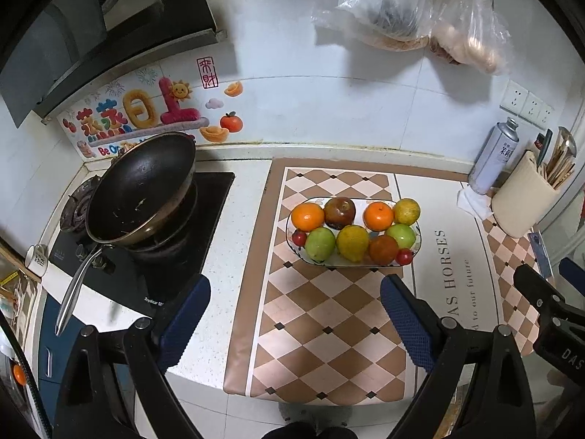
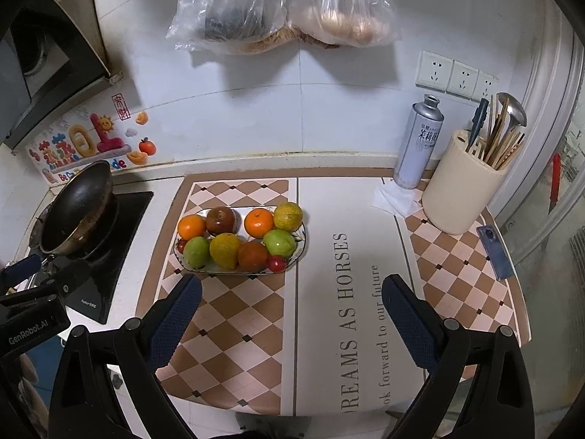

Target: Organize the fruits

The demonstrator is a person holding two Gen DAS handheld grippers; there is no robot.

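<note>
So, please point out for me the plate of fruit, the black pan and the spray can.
plate [image 2: 300, 247]: right wrist view, on its bare right rim.
pan [image 1: 140, 186]: left wrist view, on its dark inner surface.
spray can [image 2: 420, 146]: right wrist view, on the middle of its body.

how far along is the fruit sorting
Looks done: all the fruit in view sits packed on the plate, including oranges, green ones and small red ones; none lies loose on the mat. In hand: nothing. The left hand-held gripper and right hand-held gripper are open and empty, short of the plate. Left: little that I can see.
</note>
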